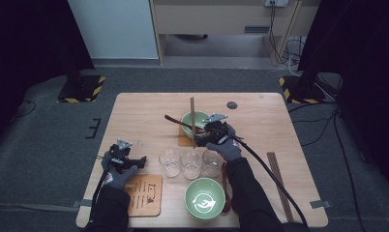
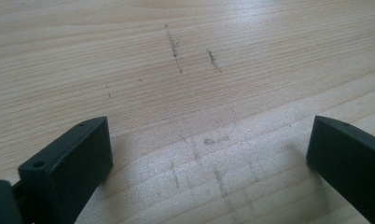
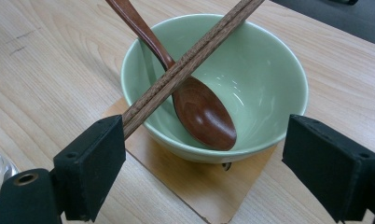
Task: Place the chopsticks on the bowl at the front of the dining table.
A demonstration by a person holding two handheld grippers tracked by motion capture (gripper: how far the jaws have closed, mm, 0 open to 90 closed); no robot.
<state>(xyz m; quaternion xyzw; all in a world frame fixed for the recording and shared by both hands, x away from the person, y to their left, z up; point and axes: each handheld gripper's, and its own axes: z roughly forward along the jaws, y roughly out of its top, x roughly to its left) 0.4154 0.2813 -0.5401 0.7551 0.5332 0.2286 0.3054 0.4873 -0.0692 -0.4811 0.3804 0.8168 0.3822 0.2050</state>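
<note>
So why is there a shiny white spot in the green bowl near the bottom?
In the high view, lamp glare lights the inside of the near bowl; in the right gripper view, softer glints streak the far bowl; in the left gripper view, the table shines pale.

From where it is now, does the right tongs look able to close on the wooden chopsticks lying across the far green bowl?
Probably yes: the right tongs are open, and the brown wooden chopsticks lie across the pale green ceramic bowl, their near end beside one jaw, with nothing between.
</note>
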